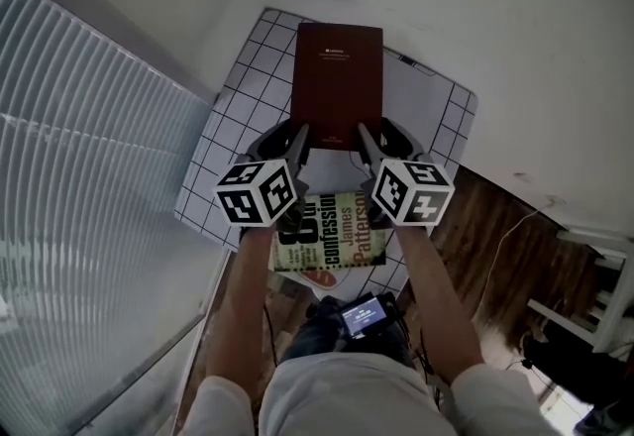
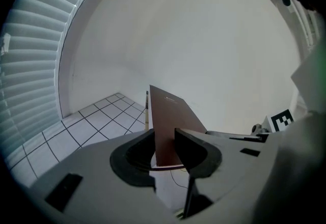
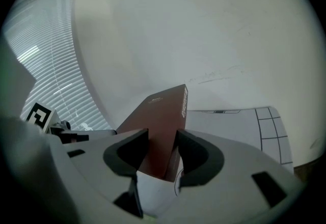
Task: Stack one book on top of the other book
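Grid-lined tabletop (image 1: 243,77). Dark red book (image 1: 337,77) over it, near edge gripped at both corners. Paperback (image 1: 332,238) flat, nearer person, partly hidden under grippers. Left gripper (image 1: 297,143) on book's left corner, right gripper (image 1: 369,143) on right corner. Fingers (image 2: 196,149) of each clamped on book, narrow gap.

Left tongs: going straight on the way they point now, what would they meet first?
The left tongs clamp the dark red hardcover book; beyond it, probably the plain white wall, though depth is unclear.
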`<state>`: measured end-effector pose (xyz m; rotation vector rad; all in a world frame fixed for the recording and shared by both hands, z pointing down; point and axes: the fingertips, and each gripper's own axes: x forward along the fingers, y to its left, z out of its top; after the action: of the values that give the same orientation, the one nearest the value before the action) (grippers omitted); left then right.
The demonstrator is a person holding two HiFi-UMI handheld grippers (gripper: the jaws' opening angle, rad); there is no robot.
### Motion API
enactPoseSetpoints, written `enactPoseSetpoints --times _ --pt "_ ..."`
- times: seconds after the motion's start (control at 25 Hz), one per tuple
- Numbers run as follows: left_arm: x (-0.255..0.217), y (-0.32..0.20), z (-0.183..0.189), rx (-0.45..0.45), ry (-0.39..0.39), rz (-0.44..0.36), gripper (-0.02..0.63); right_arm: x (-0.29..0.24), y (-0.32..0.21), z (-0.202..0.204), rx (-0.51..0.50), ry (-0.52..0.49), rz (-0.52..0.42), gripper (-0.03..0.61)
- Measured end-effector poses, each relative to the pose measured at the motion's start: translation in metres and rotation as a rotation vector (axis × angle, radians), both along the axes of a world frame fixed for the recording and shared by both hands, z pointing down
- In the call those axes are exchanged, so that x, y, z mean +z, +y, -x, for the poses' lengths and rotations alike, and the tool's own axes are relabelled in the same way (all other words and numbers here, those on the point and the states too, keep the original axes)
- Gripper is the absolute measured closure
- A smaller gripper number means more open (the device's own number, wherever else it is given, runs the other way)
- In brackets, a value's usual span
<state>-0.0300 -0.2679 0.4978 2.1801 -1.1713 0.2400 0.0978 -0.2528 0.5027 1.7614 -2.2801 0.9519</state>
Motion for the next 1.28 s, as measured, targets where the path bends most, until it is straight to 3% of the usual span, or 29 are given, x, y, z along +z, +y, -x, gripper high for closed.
enactPoseSetpoints --times 0.44,1.28 --pt "-0.025 0.033 0.012 0.000 -0.010 -0.027 0.495 -0.026 0.032 0.012 -0.011 0.010 -0.029 0.391" --pt "-0.032 0.129 0.041 0.025 -0.014 -0.040 0.494 -0.032 0.131 0.042 -0.006 0.018 -0.035 0.391"
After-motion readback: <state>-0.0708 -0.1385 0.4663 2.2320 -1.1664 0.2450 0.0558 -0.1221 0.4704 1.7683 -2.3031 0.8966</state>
